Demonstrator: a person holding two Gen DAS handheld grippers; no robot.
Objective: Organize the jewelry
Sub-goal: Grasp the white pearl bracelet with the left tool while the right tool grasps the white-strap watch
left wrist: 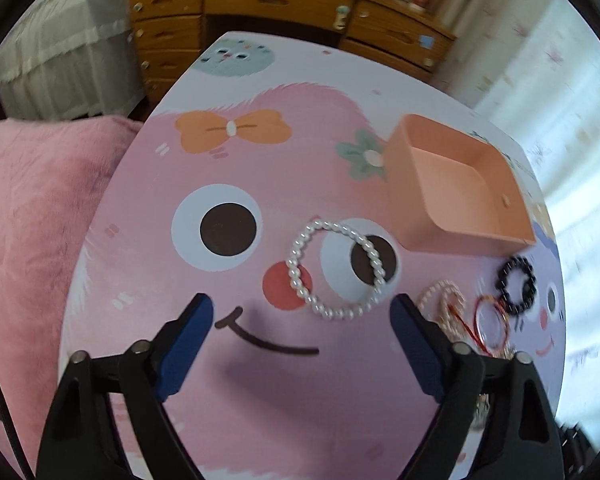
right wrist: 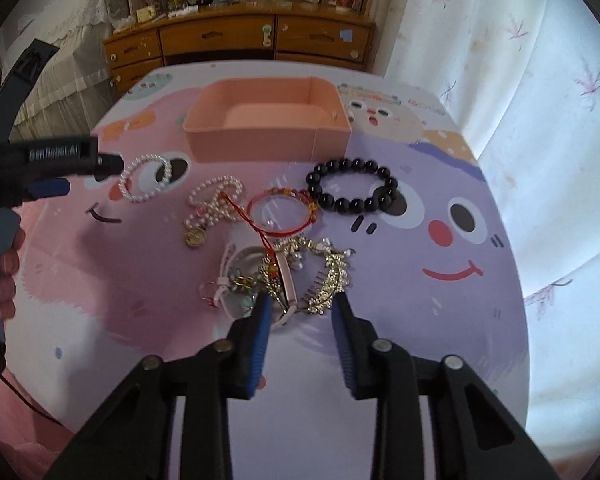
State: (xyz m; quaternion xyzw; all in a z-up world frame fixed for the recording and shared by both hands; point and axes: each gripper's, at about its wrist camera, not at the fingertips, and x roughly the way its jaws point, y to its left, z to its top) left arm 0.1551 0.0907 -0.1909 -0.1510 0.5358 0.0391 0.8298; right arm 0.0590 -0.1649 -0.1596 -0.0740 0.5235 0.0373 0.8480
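Both grippers are showing black triangular linkage arms with silver round pivot screws and blue ribbed pads, the left gripper (left wrist: 302,308) and the right gripper (right wrist: 300,300). The left tool's black body is carrying white lettering, a grey-blue handle and a thin black cable.

Glossy pearl bracelet (left wrist: 337,270), matt plastic tray (left wrist: 460,188).

Bright daylight glares through the curtain (right wrist: 520,120); fisheye edges warp and blur, shadows soft.

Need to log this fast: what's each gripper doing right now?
Left gripper: open, holding nothing.
Right gripper: open, nothing gripped yet, jewelry pile at its tips.
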